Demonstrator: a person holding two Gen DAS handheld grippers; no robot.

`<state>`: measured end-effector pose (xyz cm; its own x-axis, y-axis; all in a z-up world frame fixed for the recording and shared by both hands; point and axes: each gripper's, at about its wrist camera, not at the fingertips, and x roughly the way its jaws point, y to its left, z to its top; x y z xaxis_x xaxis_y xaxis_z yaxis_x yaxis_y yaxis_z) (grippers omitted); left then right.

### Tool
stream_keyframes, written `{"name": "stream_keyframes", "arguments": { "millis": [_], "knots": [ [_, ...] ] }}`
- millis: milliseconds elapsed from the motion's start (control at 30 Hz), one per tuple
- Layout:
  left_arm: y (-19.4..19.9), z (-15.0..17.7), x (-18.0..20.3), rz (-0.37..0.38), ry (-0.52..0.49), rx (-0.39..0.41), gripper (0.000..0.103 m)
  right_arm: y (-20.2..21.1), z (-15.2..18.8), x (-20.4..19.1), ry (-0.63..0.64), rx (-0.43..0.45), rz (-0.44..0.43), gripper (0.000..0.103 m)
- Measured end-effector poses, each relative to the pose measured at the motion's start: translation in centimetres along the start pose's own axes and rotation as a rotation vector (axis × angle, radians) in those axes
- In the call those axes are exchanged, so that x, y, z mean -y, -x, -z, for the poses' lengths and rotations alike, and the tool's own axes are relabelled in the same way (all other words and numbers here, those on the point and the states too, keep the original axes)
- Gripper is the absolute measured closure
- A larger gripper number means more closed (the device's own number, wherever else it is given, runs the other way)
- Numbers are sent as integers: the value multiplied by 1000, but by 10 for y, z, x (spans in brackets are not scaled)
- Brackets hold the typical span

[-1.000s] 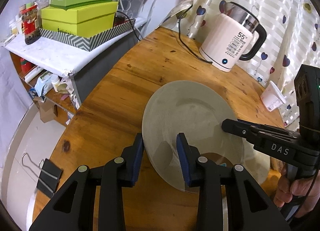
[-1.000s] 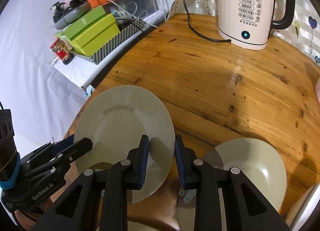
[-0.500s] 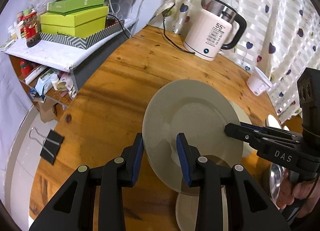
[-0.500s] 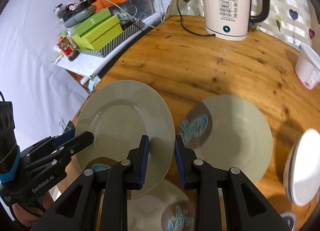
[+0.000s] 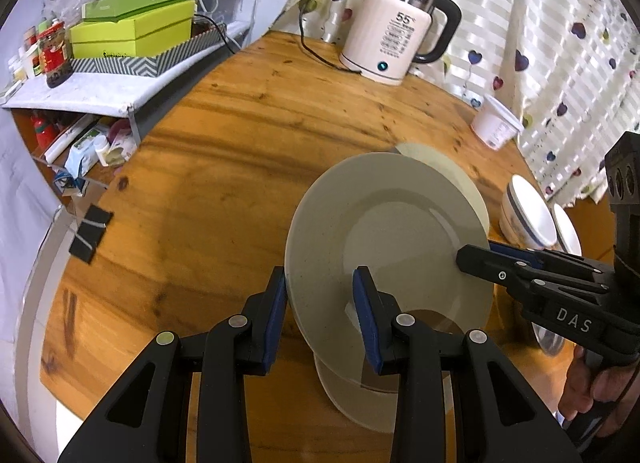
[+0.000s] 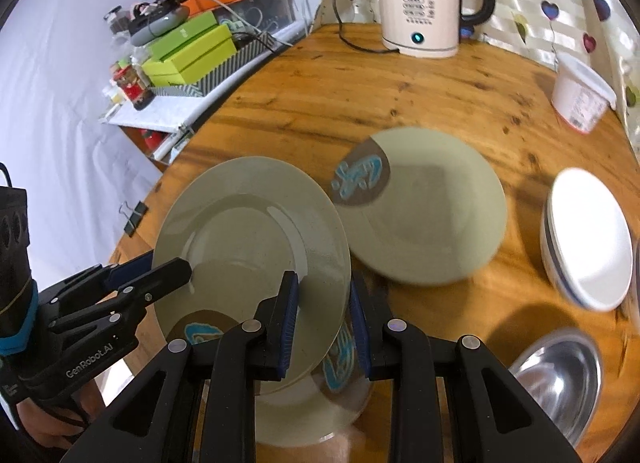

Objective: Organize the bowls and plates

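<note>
Over on the left, the left gripper [image 5: 320, 315] has its blue pads either side of the near rim of a grey-green plate [image 5: 384, 239], clamped on it by the look of things, though the pad on the plate's face seems to sit a little off it. The plate is up in the air, tilted, above a second plate [image 6: 304, 415] of the same kind lying on the round wooden table [image 5: 224, 151]. On the plate's other side, the right gripper [image 6: 322, 319] pinches the opposite rim, so the two tools share the load. Further right a third plate [image 6: 424, 207] lies flat, then a stack of white bowls [image 6: 588, 239], with a steel bowl [image 6: 556, 379] nearest me.

My worry is that smooth glazed rim. If either hand twists or pulls apart from the other, the plate could slide from the pads and crack onto the one beneath. Letting it down crooked would leave the stack rocking.
</note>
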<state>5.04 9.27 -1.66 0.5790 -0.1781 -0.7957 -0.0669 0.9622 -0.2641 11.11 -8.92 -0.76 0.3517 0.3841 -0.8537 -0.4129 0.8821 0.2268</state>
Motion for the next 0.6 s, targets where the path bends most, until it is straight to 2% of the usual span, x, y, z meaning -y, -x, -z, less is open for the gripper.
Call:
{"name": "stream_keyframes", "arguments": {
  "millis": [367, 600],
  "knots": [
    [-7, 27, 9, -5, -23, -56, 68, -5, 38, 10, -36, -47, 3, 78],
    [-12, 35, 11, -14, -29, -75, 68, -9, 46, 12, -36, -60, 9, 78]
  ]
}}
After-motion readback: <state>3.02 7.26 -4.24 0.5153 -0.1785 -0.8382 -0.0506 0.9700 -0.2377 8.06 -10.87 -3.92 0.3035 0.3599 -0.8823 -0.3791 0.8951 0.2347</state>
